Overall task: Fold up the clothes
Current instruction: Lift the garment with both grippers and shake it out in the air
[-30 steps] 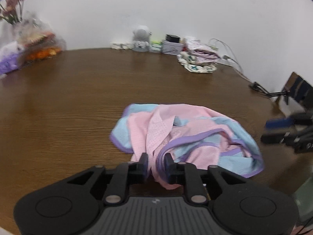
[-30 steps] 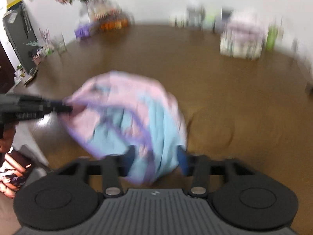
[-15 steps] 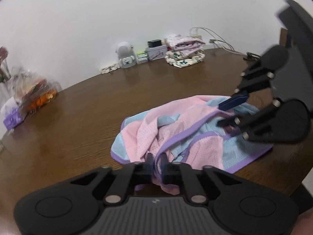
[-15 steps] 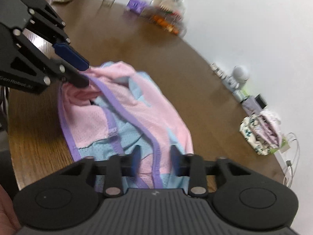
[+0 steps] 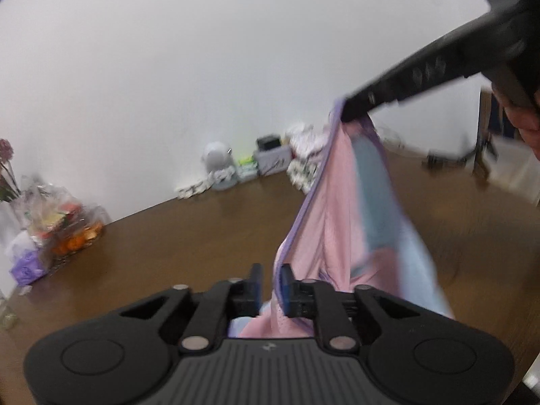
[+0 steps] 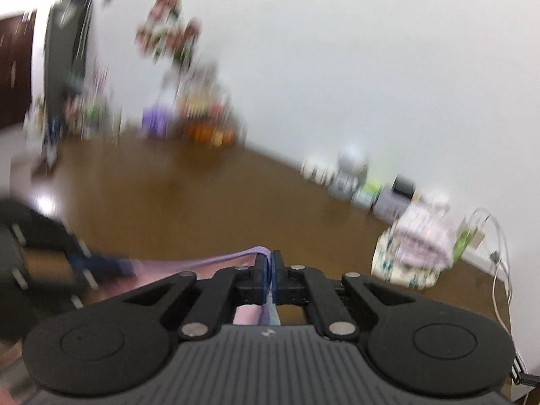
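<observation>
Garment lifted off the table and stretched between both grippers.

One second ago the pink-and-blue garment (image 5: 341, 222) lay crumpled on the brown table (image 5: 175, 243); it now hangs in the air at right of centre in the left wrist view. The left gripper (image 5: 270, 283), at lower centre, pinches its purple hem. The right gripper (image 6: 269, 271) has risen to the upper right, fingers pressed together on the hem. Judgement: the garment is being opened out for laying flat; no fold is made yet.
</observation>
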`<state>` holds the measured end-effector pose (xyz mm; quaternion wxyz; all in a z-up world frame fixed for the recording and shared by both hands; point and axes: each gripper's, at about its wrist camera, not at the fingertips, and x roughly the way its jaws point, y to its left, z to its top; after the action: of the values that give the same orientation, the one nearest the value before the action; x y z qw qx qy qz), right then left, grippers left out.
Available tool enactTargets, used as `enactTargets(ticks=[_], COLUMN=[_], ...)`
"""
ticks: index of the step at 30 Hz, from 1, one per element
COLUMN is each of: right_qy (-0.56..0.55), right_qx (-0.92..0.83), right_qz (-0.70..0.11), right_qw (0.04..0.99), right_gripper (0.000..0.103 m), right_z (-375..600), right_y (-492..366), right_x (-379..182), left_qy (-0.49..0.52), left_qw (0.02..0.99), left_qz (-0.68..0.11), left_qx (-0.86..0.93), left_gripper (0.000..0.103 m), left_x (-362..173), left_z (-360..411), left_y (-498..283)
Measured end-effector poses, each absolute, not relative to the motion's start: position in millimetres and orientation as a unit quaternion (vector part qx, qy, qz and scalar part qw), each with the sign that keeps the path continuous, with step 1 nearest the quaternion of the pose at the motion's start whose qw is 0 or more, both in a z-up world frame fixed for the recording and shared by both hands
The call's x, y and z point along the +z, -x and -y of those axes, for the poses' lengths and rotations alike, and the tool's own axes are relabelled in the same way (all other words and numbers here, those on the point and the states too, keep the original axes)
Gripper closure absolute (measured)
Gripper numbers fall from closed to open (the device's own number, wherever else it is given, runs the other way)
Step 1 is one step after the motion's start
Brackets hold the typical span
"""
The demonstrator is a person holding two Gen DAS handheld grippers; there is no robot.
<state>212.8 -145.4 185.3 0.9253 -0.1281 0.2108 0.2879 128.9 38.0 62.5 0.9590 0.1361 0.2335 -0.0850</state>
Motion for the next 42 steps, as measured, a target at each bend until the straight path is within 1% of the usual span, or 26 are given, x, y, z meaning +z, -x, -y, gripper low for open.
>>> enactTargets(ticks=[1, 2, 3, 5, 11, 18, 19, 21, 22, 23, 25, 26, 32, 34, 40, 42], right_qy=[0.119, 0.115, 0.112, 0.101, 0.080, 0.046, 0.042, 0.034, 0.030, 0.025, 0.022, 0.023, 0.025, 0.032, 0.060, 0.070], right_qx=[0.286, 0.280, 0.274, 0.264, 0.247, 0.214, 0.210, 0.204, 0.201, 0.201, 0.194, 0.187, 0.155, 0.150, 0.151, 0.154], right_qz=[-0.200, -0.187, -0.176, -0.158, -0.127, -0.111, -0.111, -0.113, -0.114, -0.115, -0.113, -0.111, -0.120, -0.127, -0.182, -0.205], right_qw=[0.930, 0.935, 0.939, 0.946, 0.957, 0.969, 0.970, 0.972, 0.972, 0.972, 0.974, 0.976, 0.980, 0.980, 0.970, 0.964], right_gripper=[0.101, 0.101, 0.101, 0.101, 0.101, 0.101, 0.101, 0.101, 0.101, 0.101, 0.101, 0.101, 0.101, 0.101, 0.101, 0.101], right_z=[146, 147, 148, 151, 158, 171, 173, 178, 180, 182, 186, 191, 217, 220, 232, 233], right_y=[-213, -211, -208, -207, -200, -202, -204, -206, -207, -206, -204, -203, -204, -204, -199, -197], right_x=[199, 212, 222, 241, 273, 285, 285, 284, 283, 282, 280, 279, 266, 258, 218, 199], left_qy=[-0.122, -0.110, -0.097, -0.082, -0.062, -0.040, -0.044, -0.058, -0.067, -0.083, -0.114, -0.124, -0.126, -0.132, -0.150, -0.150], left_qw=[0.961, 0.962, 0.964, 0.966, 0.970, 0.970, 0.971, 0.973, 0.974, 0.974, 0.973, 0.972, 0.974, 0.976, 0.979, 0.980], left_qz=[-0.232, -0.230, -0.227, -0.225, -0.218, -0.213, -0.208, -0.198, -0.194, -0.194, -0.192, -0.193, -0.187, -0.175, -0.135, -0.134], left_qx=[-0.093, -0.096, -0.099, -0.101, -0.094, -0.108, -0.107, -0.103, -0.100, -0.087, -0.060, -0.052, -0.007, 0.007, 0.006, -0.009], left_gripper=[0.079, 0.071, 0.066, 0.063, 0.063, 0.063, 0.063, 0.057, 0.057, 0.058, 0.079, 0.094, 0.096, 0.099, 0.101, 0.101], left_x=[69, 74, 80, 88, 100, 112, 114, 117, 118, 116, 112, 111, 116, 123, 150, 150], left_z=[-36, -35, -33, -30, -13, 12, 16, 25, 29, 33, 40, 39, 10, 2, -3, 1], left_y=[-134, -139, -144, -153, -172, -177, -176, -171, -169, -167, -162, -163, -168, -169, -164, -163])
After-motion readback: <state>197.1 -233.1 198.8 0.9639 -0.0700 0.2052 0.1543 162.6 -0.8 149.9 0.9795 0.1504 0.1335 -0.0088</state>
